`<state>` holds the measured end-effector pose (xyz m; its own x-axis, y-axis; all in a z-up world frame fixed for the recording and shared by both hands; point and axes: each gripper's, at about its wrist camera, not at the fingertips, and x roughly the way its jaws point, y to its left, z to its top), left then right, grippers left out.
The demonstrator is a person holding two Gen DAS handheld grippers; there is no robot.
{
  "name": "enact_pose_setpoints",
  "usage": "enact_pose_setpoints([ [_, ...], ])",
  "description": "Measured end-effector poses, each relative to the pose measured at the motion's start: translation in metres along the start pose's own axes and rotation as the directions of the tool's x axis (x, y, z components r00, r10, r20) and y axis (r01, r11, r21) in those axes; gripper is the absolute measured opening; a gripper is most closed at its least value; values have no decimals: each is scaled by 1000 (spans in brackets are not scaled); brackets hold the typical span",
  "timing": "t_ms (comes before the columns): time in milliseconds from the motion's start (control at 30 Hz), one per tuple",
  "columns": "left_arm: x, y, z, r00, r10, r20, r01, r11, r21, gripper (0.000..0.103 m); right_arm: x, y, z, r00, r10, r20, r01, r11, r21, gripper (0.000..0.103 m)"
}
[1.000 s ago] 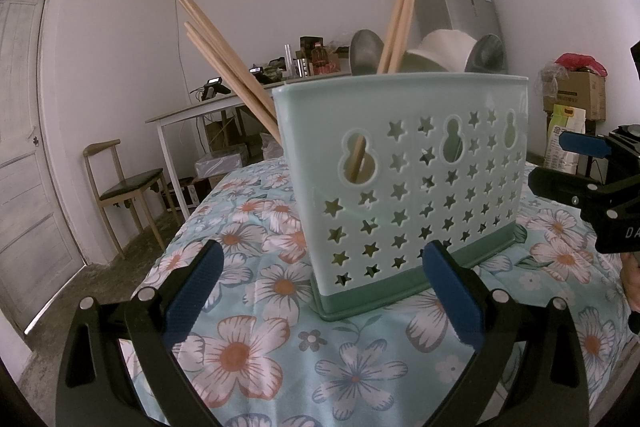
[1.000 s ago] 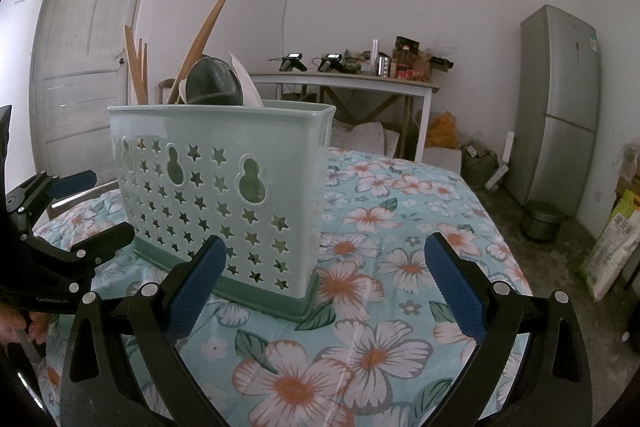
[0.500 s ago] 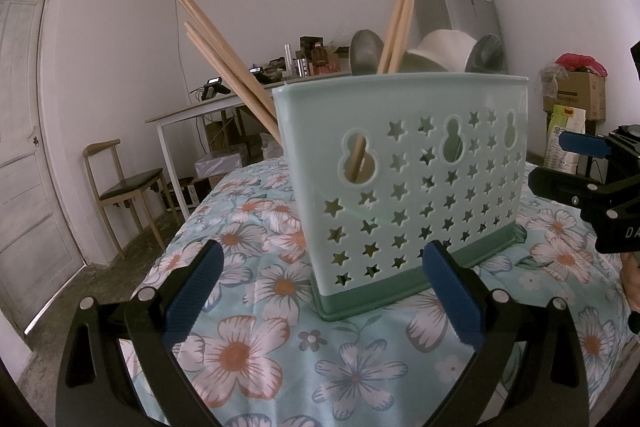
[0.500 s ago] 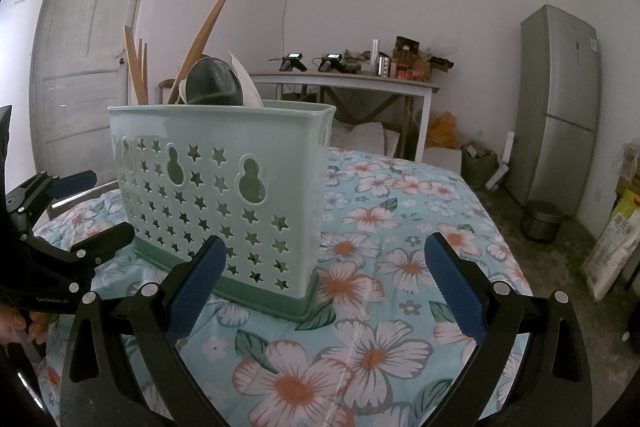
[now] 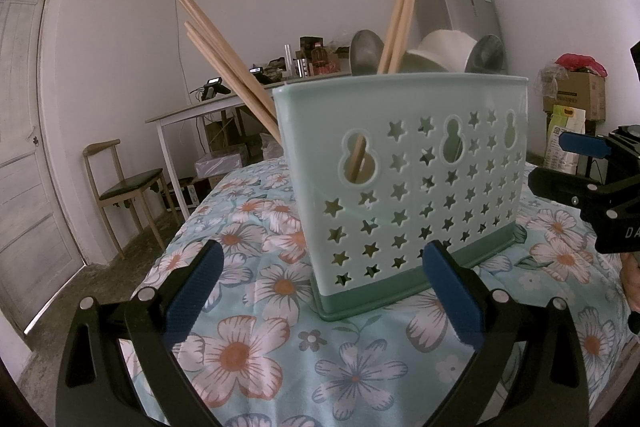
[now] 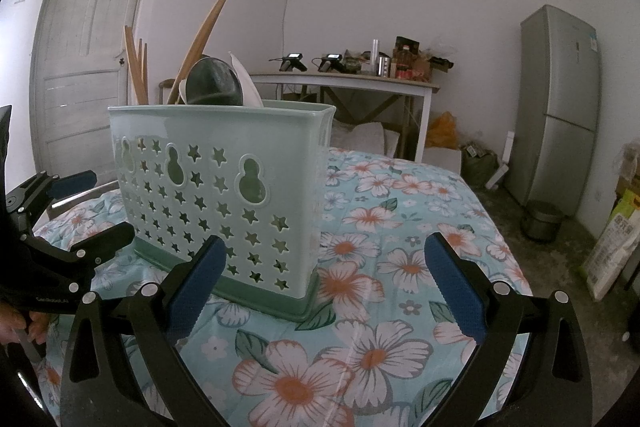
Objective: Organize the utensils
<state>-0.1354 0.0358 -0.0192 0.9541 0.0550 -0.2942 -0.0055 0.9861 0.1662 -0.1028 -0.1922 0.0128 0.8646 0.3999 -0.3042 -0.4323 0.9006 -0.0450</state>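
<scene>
Here, upright on the floral tablecloth, a mint utensil holder with chopsticks and spoons inside. In front of it, left gripper and right gripper, both spread wide apart, gripping nothing, not touching the holder.

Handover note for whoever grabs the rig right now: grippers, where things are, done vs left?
Left gripper: jaws open, empty, held in front of the pale green star-perforated plastic utensil caddy.
Right gripper: jaws open, empty, facing the caddy's other side.
The caddy stands upright on the floral blue tablecloth.
Inside it: wooden chopsticks, some leaning out over the left end, a metal spoon, a white ladle-like scoop.
Done: those utensils sit in the caddy.
Left: no loose utensils show on the cloth; check outside these views before calling the job finished.
</scene>
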Motion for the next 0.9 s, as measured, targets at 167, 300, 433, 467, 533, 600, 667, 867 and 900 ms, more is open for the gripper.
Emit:
enact_pose_setpoints([
  [167, 0, 0, 0, 1000, 0, 0, 0, 1000, 0, 98, 0, 0, 0, 1000, 0, 0, 0, 1000, 0, 95],
  [300, 0, 0, 0, 1000, -1, -1, 1, 1000, -1, 98, 0, 0, 0, 1000, -1, -1, 1, 1000, 0, 95],
  [433, 1, -1, 3, 1000, -8, -6, 8, 1000, -2, 98, 0, 0, 0, 1000, 1, -1, -1, 1000, 1, 95],
  [467, 1, -2, 4, 1000, -7, -6, 7, 1000, -1, 98, 0, 0, 0, 1000, -1, -2, 1, 1000, 2, 95],
  [533, 2, -2, 4, 1000, -5, -8, 5, 1000, 1, 98, -1, 0, 0, 1000, 2, -1, -2, 1000, 1, 95],
  [600, 3, -3, 5, 1000, -1, -7, 1, 1000, 4, 98, 0, 0, 0, 1000, 0, 0, 0, 1000, 0, 95],
  [667, 3, -3, 6, 1000, -1, -7, 1, 1000, 6, 98, 1, 1, -1, 1000, -1, -1, 1, 1000, -1, 95],
  [867, 3, -4, 6, 1000, 0, -6, 0, 1000, 4, 98, 2, -1, -2, 1000, 0, -2, 0, 1000, -2, 95],
  [900, 3, -3, 5, 1000, -1, -7, 1, 1000, 5, 98, 2, -1, -2, 1000, 0, -2, 0, 1000, -2, 95],
])
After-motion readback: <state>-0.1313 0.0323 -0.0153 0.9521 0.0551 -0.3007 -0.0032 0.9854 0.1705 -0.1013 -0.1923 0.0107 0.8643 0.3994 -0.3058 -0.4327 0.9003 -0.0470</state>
